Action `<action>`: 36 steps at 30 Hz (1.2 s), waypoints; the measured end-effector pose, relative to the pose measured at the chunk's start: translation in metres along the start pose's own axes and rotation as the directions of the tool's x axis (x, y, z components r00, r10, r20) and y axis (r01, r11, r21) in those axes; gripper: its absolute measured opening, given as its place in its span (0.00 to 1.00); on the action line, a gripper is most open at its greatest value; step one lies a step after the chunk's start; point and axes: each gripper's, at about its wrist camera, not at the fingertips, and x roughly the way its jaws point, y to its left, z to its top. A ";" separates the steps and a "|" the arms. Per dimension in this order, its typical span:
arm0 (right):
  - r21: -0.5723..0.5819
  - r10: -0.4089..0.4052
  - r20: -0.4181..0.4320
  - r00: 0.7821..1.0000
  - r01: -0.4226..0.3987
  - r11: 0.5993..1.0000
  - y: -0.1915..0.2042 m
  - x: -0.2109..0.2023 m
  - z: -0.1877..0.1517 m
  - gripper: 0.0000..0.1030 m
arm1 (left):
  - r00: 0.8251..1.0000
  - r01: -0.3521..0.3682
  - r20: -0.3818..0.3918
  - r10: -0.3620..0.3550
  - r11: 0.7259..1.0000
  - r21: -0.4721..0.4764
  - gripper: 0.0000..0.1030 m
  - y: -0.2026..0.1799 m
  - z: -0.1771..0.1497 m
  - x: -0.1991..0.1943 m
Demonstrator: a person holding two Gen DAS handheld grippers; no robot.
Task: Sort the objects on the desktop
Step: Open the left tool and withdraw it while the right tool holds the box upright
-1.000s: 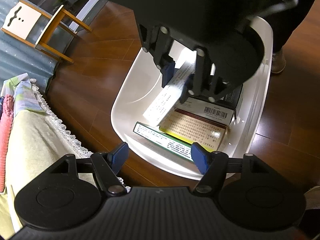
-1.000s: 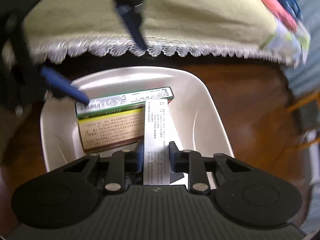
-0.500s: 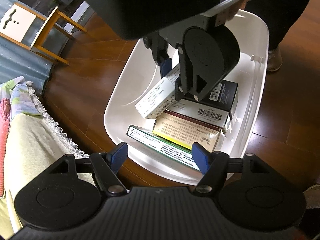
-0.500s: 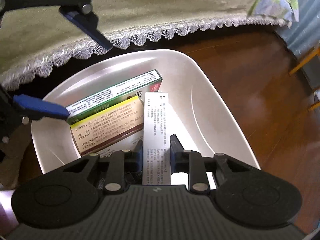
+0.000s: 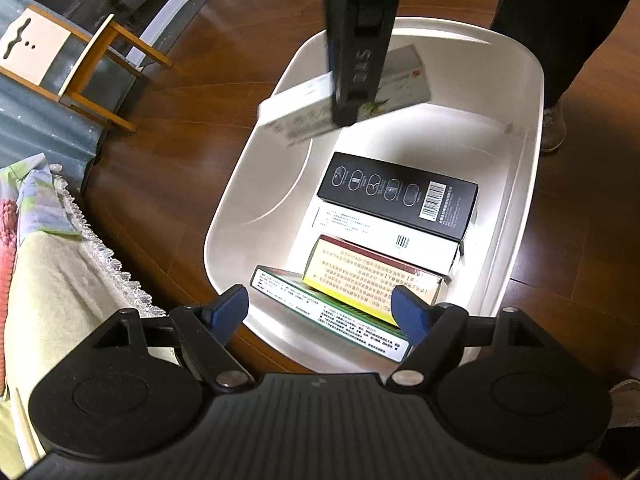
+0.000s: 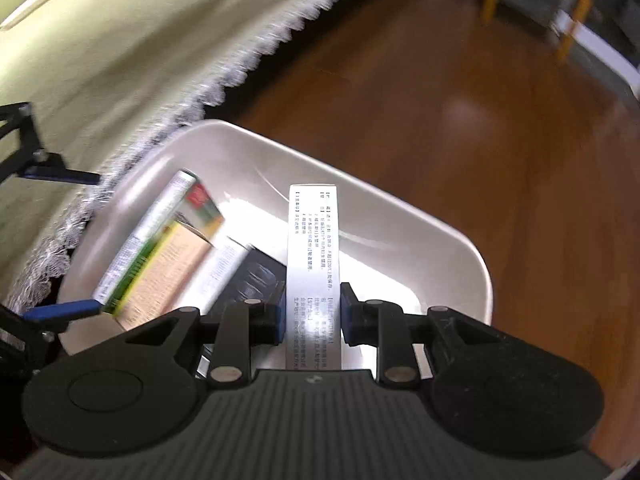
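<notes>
Fingers (image 6: 280,320) of my right gripper (image 6: 313,320) pinch a long white box (image 6: 314,256) with fine print, held above the white bin (image 5: 532,128) near its far rim. My left gripper (image 5: 320,312) gapes wide and empty over the near rim, where four boxes (image 5: 384,232) lie stacked.

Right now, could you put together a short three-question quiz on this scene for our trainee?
1. True or false: the right gripper is shut on the white box.
2. Which box lies nearest the left gripper inside the white bin? A) black box B) green-edged box C) yellow box
3. Fill in: the left gripper's jaws are ____ and hold nothing.

Key: 1 true. 2 B, the green-edged box; the black box lies farthest, the yellow box between. 3 open.
</notes>
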 end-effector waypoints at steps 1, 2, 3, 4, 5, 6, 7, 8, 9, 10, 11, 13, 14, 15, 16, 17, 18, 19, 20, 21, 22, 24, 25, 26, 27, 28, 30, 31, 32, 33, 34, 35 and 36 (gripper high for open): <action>0.016 -0.001 -0.015 1.000 0.002 1.000 -0.004 0.004 -0.002 0.21 | 1.000 0.001 -0.001 -0.001 1.000 0.004 0.77 -0.001 0.001 0.001; 0.030 -0.002 -0.029 1.000 0.003 1.000 -0.008 0.008 -0.005 0.21 | 1.000 0.001 -0.002 -0.001 1.000 0.007 0.77 -0.001 0.002 0.002; 0.042 -0.003 -0.043 0.999 0.005 0.999 -0.012 0.012 -0.007 0.21 | 1.000 0.000 -0.003 0.000 1.000 0.010 0.77 -0.001 0.003 0.003; 0.053 -0.004 -0.057 0.998 0.007 0.999 -0.015 0.015 -0.008 0.21 | 1.000 0.000 -0.004 0.000 1.000 0.013 0.77 -0.002 0.004 0.003; 0.063 -0.004 -0.067 0.998 0.008 0.998 -0.018 0.018 -0.010 0.21 | 1.000 0.000 -0.003 0.000 1.000 0.017 0.77 -0.002 0.005 0.004; 0.071 -0.004 -0.077 0.997 0.009 0.997 -0.019 0.021 -0.011 0.21 | 1.000 0.000 -0.001 0.000 1.000 0.019 0.78 -0.002 0.006 0.004; 0.080 -0.003 -0.086 0.996 0.010 0.997 -0.021 0.024 -0.012 0.21 | 1.000 0.002 0.001 -0.002 1.000 0.021 0.78 -0.002 0.007 0.004; 0.087 0.000 -0.093 0.996 0.009 0.996 -0.023 0.027 -0.013 0.21 | 1.000 0.003 0.003 -0.003 1.000 0.022 0.78 -0.002 0.008 0.004; 0.092 0.004 -0.100 0.995 0.006 0.996 -0.023 0.029 -0.015 0.21 | 1.000 0.006 0.003 -0.006 1.000 0.023 0.78 -0.002 0.008 0.005; 0.093 0.008 -0.108 0.994 0.002 0.996 -0.024 0.032 -0.016 0.21 | 1.000 0.008 0.003 -0.008 1.000 0.024 0.78 -0.003 0.009 0.005; 0.089 0.012 -0.115 0.993 -0.002 0.996 -0.023 0.034 -0.017 0.21 | 1.000 0.009 0.001 -0.009 1.000 0.028 0.78 -0.004 0.009 0.006; 0.086 0.019 -0.130 0.991 -0.008 0.996 -0.019 0.037 -0.019 0.21 | 1.000 0.012 -0.003 -0.012 0.999 0.035 0.78 -0.005 0.009 0.007; 0.086 0.023 -0.137 0.990 -0.011 0.996 -0.018 0.039 -0.020 0.21 | 1.000 0.014 -0.005 -0.014 0.999 0.037 0.78 -0.005 0.009 0.008; 0.089 0.026 -0.144 0.989 -0.014 0.996 -0.017 0.042 -0.021 0.21 | 1.000 0.015 -0.006 -0.015 0.999 0.037 0.78 -0.006 0.008 0.008; 0.097 0.033 -0.153 0.988 -0.018 0.995 -0.017 0.045 -0.022 0.21 | 1.000 0.015 -0.005 -0.015 0.999 0.038 0.78 -0.006 0.008 0.008; 0.106 0.041 -0.162 0.986 -0.024 0.994 -0.017 0.047 -0.023 0.21 | 1.000 0.015 -0.004 -0.015 0.999 0.038 0.78 -0.006 0.009 0.008; 0.116 0.050 -0.170 0.984 -0.030 0.993 -0.017 0.050 -0.023 0.21 | 1.000 0.016 -0.004 -0.016 0.999 0.038 0.78 -0.006 0.009 0.008; 0.128 0.059 -0.180 0.982 -0.036 0.991 -0.018 0.052 -0.024 0.21 | 1.000 0.017 -0.003 -0.017 0.999 0.037 0.78 -0.006 0.009 0.008; 0.139 0.070 -0.188 0.980 -0.044 0.989 -0.018 0.054 -0.025 0.21 | 1.000 0.018 -0.003 -0.018 0.999 0.038 0.78 -0.006 0.009 0.008; 0.147 0.079 -0.195 0.978 -0.050 0.988 -0.019 0.056 -0.025 0.22 | 1.000 0.018 -0.004 -0.018 0.999 0.040 0.78 -0.007 0.008 0.007; 0.152 0.086 -0.201 0.976 -0.056 0.987 -0.018 0.057 -0.025 0.22 | 1.000 0.018 -0.006 -0.018 0.999 0.044 0.78 -0.007 0.008 0.008; 0.146 0.089 -0.202 0.975 -0.060 0.987 -0.016 0.057 -0.025 0.22 | 1.000 0.016 -0.010 -0.016 0.999 0.050 0.78 -0.007 0.007 0.008; 0.140 0.089 -0.202 0.975 -0.061 0.988 -0.015 0.056 -0.025 0.22 | 1.000 0.015 -0.011 -0.014 0.999 0.052 0.78 -0.007 0.007 0.008; 0.136 0.090 -0.204 0.975 -0.063 0.989 -0.014 0.056 -0.025 0.22 | 1.000 0.015 -0.012 -0.014 0.999 0.052 0.78 -0.007 0.006 0.008; 0.133 0.092 -0.206 0.974 -0.066 0.989 -0.013 0.056 -0.025 0.22 | 1.000 0.015 -0.012 -0.014 0.999 0.051 0.78 -0.007 0.006 0.008; 0.129 0.094 -0.210 0.973 -0.067 0.989 -0.012 0.056 -0.025 0.22 | 1.000 0.015 -0.012 -0.014 0.999 0.052 0.78 -0.007 0.006 0.008; 0.117 0.097 -0.214 0.972 -0.073 0.990 -0.012 0.052 -0.025 0.22 | 1.000 0.014 -0.011 -0.014 0.998 0.053 0.78 -0.007 0.006 0.008; 0.109 0.098 -0.214 0.972 -0.076 0.991 -0.012 0.050 -0.024 0.23 | 1.000 0.015 -0.011 -0.014 0.998 0.053 0.78 -0.007 0.006 0.008; 0.101 0.098 -0.214 0.972 -0.077 0.992 -0.012 0.048 -0.023 0.24 | 1.000 0.015 -0.011 -0.014 0.998 0.053 0.78 -0.007 0.006 0.009; 0.078 0.094 -0.221 0.971 -0.078 0.994 -0.011 0.047 -0.023 0.25 | 1.000 0.015 -0.011 -0.014 0.998 0.053 0.78 -0.007 0.006 0.009; 0.045 0.087 -0.233 0.969 -0.079 0.996 -0.009 0.046 -0.023 0.26 | 1.000 0.015 -0.011 -0.014 0.998 0.054 0.78 -0.007 0.006 0.009; 0.002 0.074 -0.242 0.967 -0.075 0.997 -0.006 0.044 -0.024 0.29 | 1.000 0.015 -0.011 -0.014 0.998 0.055 0.78 -0.007 0.006 0.009; -0.049 0.053 -0.248 0.967 -0.067 0.997 -0.002 0.043 -0.025 0.29 | 1.000 0.015 -0.011 -0.015 0.998 0.055 0.78 -0.006 0.006 0.010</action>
